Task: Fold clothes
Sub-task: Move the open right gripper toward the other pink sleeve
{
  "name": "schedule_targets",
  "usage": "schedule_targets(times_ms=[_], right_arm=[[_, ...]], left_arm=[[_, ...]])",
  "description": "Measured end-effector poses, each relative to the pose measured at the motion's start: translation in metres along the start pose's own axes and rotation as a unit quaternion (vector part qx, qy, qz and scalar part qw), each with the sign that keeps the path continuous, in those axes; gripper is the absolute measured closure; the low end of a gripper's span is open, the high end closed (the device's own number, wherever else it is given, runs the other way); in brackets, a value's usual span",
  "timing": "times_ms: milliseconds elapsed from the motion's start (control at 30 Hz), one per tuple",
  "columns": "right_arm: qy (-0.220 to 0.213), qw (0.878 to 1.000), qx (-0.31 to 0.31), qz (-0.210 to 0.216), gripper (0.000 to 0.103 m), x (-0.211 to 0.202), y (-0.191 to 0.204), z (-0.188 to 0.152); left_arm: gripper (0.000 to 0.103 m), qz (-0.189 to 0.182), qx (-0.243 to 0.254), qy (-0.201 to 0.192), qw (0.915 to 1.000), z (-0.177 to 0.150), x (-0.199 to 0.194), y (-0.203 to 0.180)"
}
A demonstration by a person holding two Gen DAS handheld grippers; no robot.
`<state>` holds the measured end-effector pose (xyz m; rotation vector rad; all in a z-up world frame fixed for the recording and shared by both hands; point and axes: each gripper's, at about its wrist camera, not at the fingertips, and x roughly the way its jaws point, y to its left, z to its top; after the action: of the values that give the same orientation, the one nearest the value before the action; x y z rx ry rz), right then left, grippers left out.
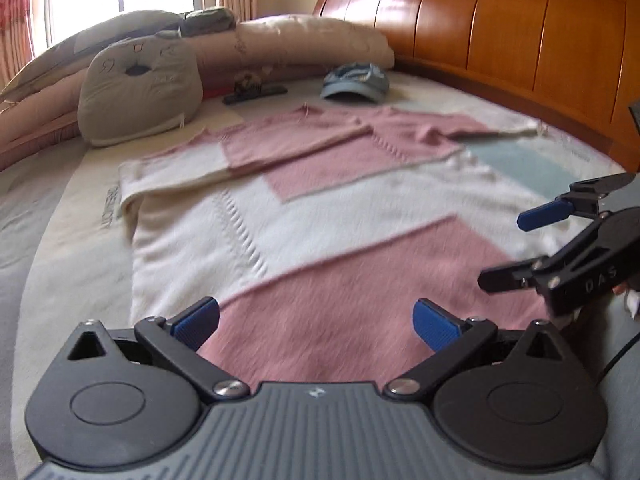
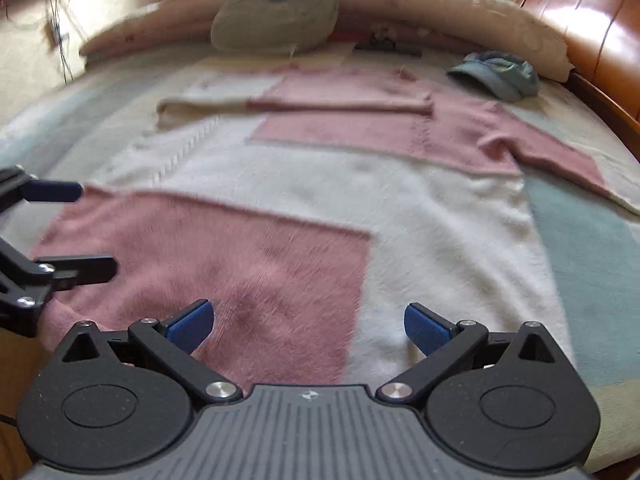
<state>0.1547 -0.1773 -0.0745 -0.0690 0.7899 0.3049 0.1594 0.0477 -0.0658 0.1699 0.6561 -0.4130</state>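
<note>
A pink and cream block-patterned sweater (image 1: 320,224) (image 2: 304,200) lies flat on the bed, hem toward me. One sleeve is folded across the chest at the far end; the other sleeve (image 2: 560,160) lies out to the right. My left gripper (image 1: 316,324) hovers open over the pink hem panel with nothing between its blue pads. My right gripper (image 2: 308,326) is open too, above the hem where pink meets cream, and empty. Each gripper shows in the other's view: the right gripper (image 1: 520,248) at the right edge, the left gripper (image 2: 88,232) at the left edge.
A grey cat-face cushion (image 1: 140,92) and long pillows (image 1: 304,40) line the far side of the bed. A blue denim cap (image 1: 356,82) and a dark hair clip (image 1: 254,90) lie beyond the sweater. A wooden headboard (image 1: 520,32) runs along the right.
</note>
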Motion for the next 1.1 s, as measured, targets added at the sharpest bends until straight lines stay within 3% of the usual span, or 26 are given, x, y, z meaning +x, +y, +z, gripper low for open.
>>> schedule_targets(times_ms=[133,300,400,567,667,933,1100], right_arm=[[-0.021,1.0,0.021,-0.008,0.0,0.004,-0.027,0.019],[0.027,0.997,0.077,-0.004,0.0,0.039,-0.057,0.017],[0.004,0.999,0.045,0.0,0.0,0.032,-0.058,0.001],[0.02,1.0,-0.001,-0.012,0.0,0.021,-0.058,0.0],[-0.002,1.0,-0.021,-0.023,0.0,0.028,-0.064,0.025],[-0.031,0.997,-0.04,-0.054,0.0,0.11,-0.099,0.113],[-0.005,0.999,0.037,-0.036,0.0,0.147,-0.138,0.12]], left_arm=[[0.001,0.001,-0.013,-0.011,0.9999,0.009,0.005,-0.006],[0.001,-0.013,-0.035,-0.001,0.9993,-0.001,0.017,0.002],[0.001,-0.003,-0.044,0.033,0.9985,-0.008,0.032,0.012],[0.001,-0.019,-0.067,0.021,0.9974,-0.001,0.038,0.026],[0.001,-0.02,-0.08,0.011,0.9965,0.005,0.042,0.032],[0.001,-0.029,-0.134,0.012,0.9905,0.007,0.052,0.056],[0.001,-0.029,-0.151,0.011,0.988,0.008,0.055,0.064]])
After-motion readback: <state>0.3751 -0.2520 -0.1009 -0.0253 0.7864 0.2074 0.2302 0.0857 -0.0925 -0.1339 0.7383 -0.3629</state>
